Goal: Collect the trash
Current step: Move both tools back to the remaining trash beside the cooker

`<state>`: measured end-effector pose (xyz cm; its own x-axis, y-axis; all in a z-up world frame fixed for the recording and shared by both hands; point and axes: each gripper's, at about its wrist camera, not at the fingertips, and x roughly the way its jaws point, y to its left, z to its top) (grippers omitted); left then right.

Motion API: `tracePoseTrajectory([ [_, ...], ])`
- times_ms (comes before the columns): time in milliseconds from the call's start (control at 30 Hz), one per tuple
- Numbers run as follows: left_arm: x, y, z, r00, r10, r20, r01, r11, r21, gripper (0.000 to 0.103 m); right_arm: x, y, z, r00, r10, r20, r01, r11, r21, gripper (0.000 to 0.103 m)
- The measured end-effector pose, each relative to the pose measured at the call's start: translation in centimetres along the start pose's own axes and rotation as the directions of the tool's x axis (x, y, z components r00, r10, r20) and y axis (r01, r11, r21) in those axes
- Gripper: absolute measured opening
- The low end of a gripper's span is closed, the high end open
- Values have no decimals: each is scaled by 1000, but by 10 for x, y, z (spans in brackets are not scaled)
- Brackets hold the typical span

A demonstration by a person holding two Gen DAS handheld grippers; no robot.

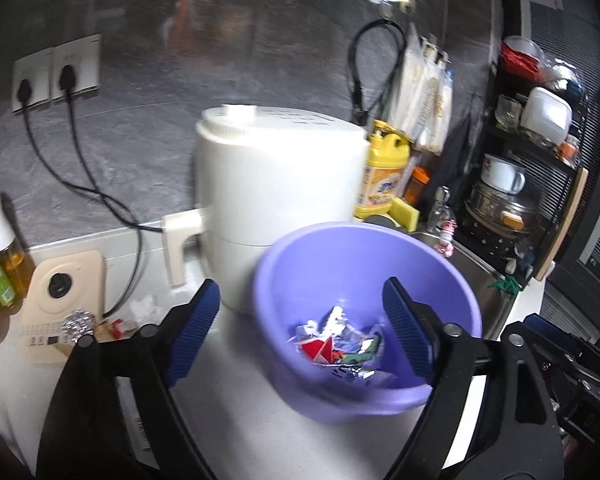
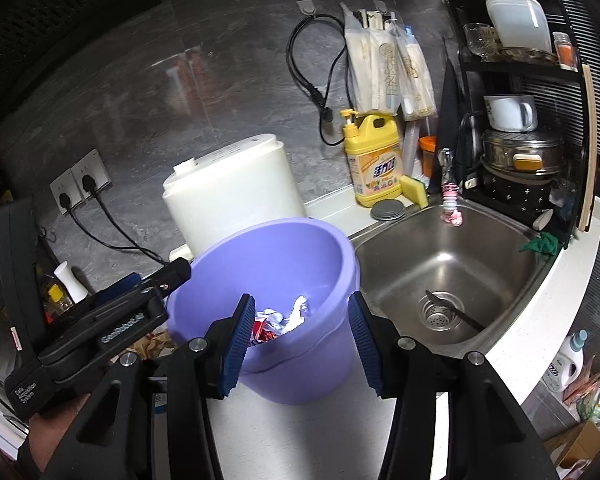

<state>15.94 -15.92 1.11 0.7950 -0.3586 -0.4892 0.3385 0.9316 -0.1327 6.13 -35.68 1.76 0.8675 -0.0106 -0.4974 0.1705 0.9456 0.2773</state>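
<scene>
The purple basin (image 1: 364, 264) on the tabletop (image 2: 300, 432) holds crumpled wrappers (image 1: 336, 344). Above it the left gripper (image 1: 300, 328) gapes wide, empty. The right gripper (image 2: 296, 344) straddles the basin's near wall, apparently not pinching it.

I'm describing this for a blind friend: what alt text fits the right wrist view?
A purple plastic basin holding crumpled wrappers sits on a kitchen counter, framed by the right gripper with blue-padded fingers apart. A steel sink lies to its right, a white appliance behind.
</scene>
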Motion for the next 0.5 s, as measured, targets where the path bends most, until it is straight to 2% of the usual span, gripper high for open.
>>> tracePoseTrajectory([
  [200,-20,33,-4,997,72,16,-71,997,-25,94,6,22,-5,999,40,-10,-40,999,-21,49],
  [400,-39,73,-9,989,150,14,-149,985,-83,97,12,52,-12,996,85,-24,-86,995,-57,61],
  [500,-49,89,-11,982,187,21,-184,978,-103,97,14,67,-16,993,114,-35,-116,990,-76,62],
])
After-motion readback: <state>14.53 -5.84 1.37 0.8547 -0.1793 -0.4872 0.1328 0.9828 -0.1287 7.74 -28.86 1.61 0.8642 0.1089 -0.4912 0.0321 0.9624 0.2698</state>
